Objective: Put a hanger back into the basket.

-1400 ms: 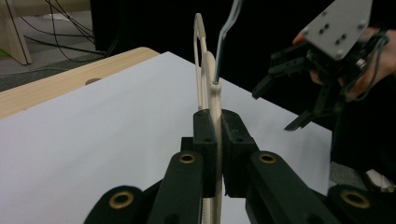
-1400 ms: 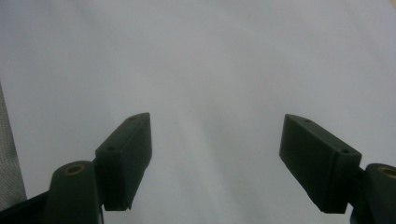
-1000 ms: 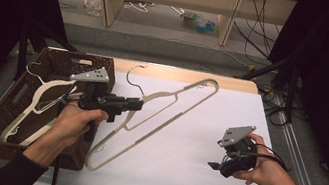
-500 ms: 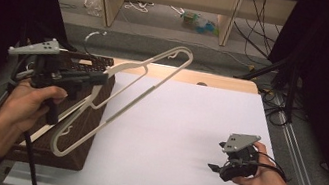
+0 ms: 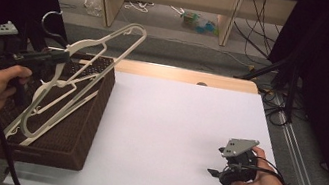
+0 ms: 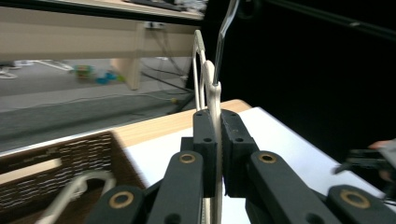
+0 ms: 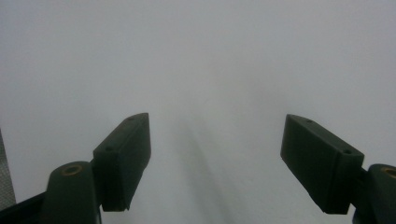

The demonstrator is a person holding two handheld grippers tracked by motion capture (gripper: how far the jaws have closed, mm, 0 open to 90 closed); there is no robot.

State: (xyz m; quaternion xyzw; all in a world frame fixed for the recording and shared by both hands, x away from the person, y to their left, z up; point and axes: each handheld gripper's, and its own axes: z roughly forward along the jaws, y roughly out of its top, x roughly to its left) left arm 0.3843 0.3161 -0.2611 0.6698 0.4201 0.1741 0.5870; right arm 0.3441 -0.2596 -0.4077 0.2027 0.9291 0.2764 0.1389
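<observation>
High view: the left gripper (image 5: 59, 58) clamps a cream hanger (image 5: 86, 67) near its metal hook, holding it tilted above the brown wicker basket (image 5: 79, 134) (another pale hanger (image 5: 42, 115) lies inside). The right gripper (image 5: 214, 172) hovers low over the white table (image 5: 172, 124). Left gripper view: jaws pinch the hanger's neck. Right gripper view: jaws stand wide apart, empty, over the table.
</observation>
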